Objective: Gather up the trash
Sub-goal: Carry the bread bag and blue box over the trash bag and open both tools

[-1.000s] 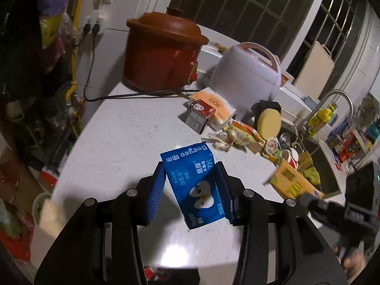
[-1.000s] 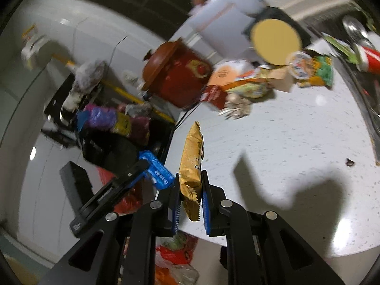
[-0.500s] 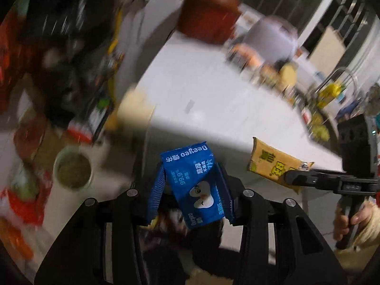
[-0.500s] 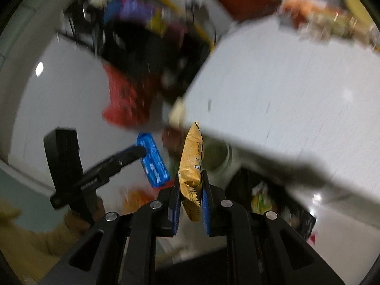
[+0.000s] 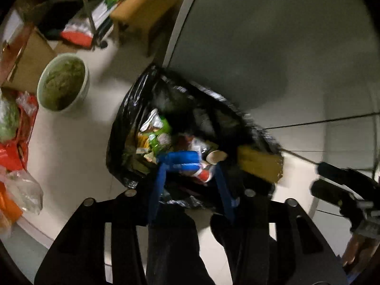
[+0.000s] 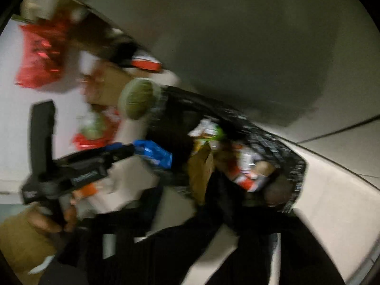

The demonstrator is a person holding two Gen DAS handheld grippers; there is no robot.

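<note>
Left gripper (image 5: 190, 175): jaws spread wide, blue pads apart, directly above the mouth of the black trash bag (image 5: 133, 109). Blue carton (image 5: 180, 160): lies crosswise just past the pad tips, over the heap inside the bag; contact with either pad cannot be made out.

Right gripper (image 6: 201, 197): view heavily blurred; the yellow snack packet (image 6: 200, 168) stands upright between its jaws, over the near rim of the bag. In the left wrist view the same packet shows at the bag's right rim, off the tips of the right gripper; whether the jaws clamp it or have loosened cannot be told.

Black trash bag: stands open on the pale tiled floor (image 5: 71, 147), against a grey wall. Contents: green and silver wrappers (image 5: 156, 128), a red-and-white wrapper (image 5: 201, 173), a tan disc-shaped piece (image 5: 216, 156).

Floor, left of the bag: white bowl (image 5: 63, 82) with greenish contents, well apart from the bag. Beyond it a cardboard box (image 5: 28, 57), red plastic bags (image 5: 14, 142), a clear plastic bag (image 5: 23, 194).
</note>
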